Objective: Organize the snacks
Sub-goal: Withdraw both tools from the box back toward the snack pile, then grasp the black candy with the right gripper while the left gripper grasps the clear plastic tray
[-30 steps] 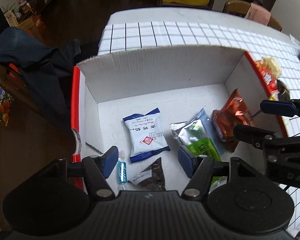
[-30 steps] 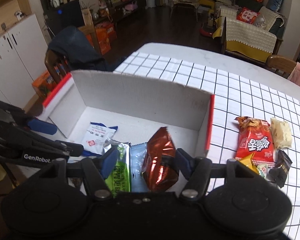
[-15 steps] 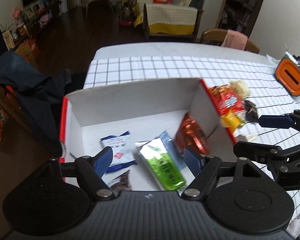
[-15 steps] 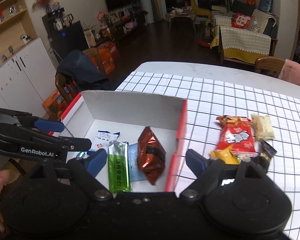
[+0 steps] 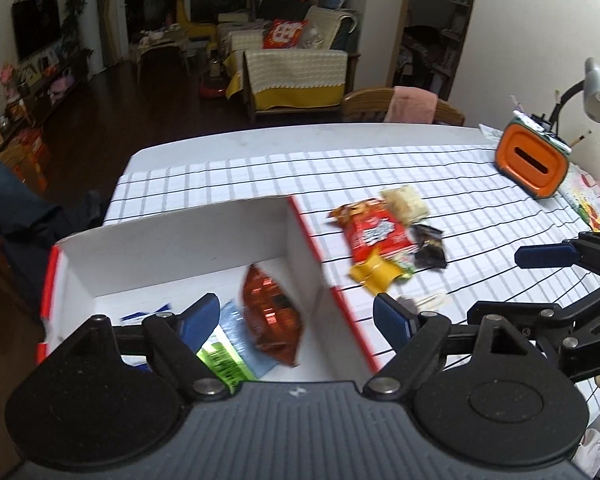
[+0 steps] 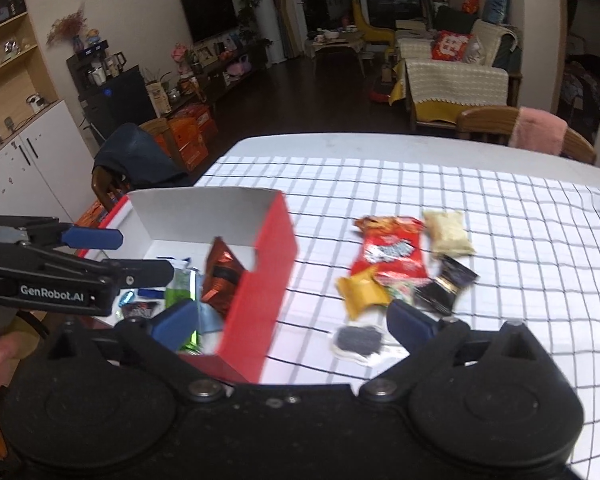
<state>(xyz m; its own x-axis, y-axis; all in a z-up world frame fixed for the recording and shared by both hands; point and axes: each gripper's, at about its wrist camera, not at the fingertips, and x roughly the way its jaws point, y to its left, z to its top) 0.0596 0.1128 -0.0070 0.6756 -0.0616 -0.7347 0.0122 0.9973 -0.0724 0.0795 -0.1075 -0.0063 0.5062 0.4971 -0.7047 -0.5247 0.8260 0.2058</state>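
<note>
Right wrist view. Lower centre: the right gripper [image 6: 292, 324], jaws opening with nothing between them, above the near red wall of the box [image 6: 260, 280]. Inside the box, left of centre: a copper bag [image 6: 220, 276] and a green packet [image 6: 182, 292]. On the checked tablecloth [image 6: 520, 240], right of centre: a red bag [image 6: 392, 250], a pale packet [image 6: 446, 232], a yellow packet [image 6: 362, 294], a black packet [image 6: 446, 284] and a dark biscuit in clear wrap [image 6: 358, 342]. Left edge: the left gripper [image 6: 112, 254], jaws opening and empty.
</note>
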